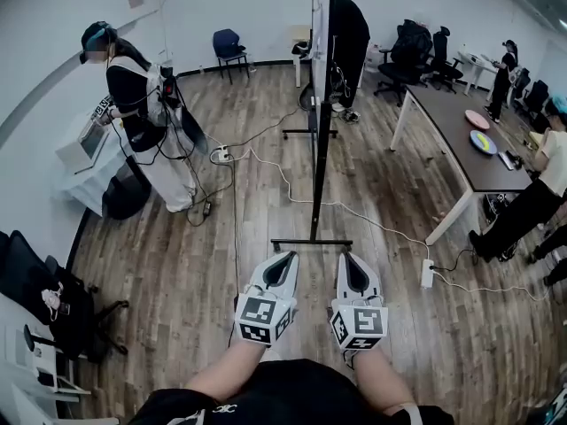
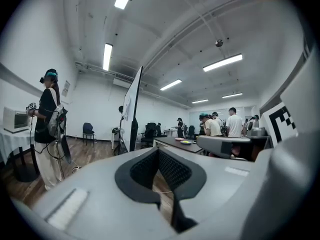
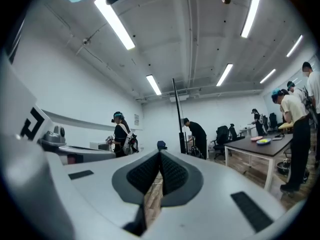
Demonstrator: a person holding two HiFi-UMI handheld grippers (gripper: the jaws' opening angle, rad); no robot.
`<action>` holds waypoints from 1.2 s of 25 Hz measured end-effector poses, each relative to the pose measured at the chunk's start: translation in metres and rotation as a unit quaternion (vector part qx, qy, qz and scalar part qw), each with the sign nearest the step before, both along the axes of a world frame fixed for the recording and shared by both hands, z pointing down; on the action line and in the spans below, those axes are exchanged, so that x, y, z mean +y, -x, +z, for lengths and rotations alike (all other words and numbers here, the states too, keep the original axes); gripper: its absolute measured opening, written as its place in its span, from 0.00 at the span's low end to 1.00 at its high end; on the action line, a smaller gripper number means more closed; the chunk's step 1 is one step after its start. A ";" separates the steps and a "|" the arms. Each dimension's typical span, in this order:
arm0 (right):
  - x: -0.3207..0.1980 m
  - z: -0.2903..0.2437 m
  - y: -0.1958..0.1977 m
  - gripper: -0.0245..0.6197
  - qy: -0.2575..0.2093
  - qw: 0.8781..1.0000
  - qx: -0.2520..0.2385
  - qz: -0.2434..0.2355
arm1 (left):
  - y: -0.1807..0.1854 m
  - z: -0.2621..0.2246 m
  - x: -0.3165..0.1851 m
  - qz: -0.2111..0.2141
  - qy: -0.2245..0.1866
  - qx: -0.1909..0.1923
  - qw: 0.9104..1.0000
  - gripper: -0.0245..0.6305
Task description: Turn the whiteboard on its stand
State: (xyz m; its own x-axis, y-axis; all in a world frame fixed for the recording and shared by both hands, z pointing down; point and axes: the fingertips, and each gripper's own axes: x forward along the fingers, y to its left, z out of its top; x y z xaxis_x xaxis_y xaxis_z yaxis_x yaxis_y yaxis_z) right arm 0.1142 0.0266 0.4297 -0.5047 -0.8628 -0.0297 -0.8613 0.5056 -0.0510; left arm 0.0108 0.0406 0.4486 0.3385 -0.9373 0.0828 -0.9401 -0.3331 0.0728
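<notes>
The whiteboard (image 1: pixel 321 51) stands edge-on to me on a black wheeled stand, whose near foot bar (image 1: pixel 311 243) lies on the wood floor just ahead of both grippers. The board also shows as a thin upright panel (image 2: pixel 134 109) in the left gripper view and as a dark post (image 3: pixel 177 119) in the right gripper view. My left gripper (image 1: pixel 290 255) is shut and holds nothing; its pads meet at the tip (image 2: pixel 159 150). Beside it, my right gripper (image 1: pixel 348 256) is shut too, with nothing between its pads (image 3: pixel 160 154). Both hang a short way short of the stand, touching nothing.
A white cable (image 1: pixel 372 220) runs across the floor past the stand to a power strip (image 1: pixel 427 274). A brown table (image 1: pixel 461 135) with plates stands at the right. A person (image 1: pixel 146 122) stands at the left, another (image 1: pixel 350 34) behind the board. A black chair (image 1: pixel 53 304) sits near left.
</notes>
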 end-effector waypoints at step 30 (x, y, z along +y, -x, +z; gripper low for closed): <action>-0.003 0.008 0.116 0.05 -0.002 0.999 0.045 0.015 | 0.107 0.015 -0.005 0.035 -0.002 0.036 0.999 0.05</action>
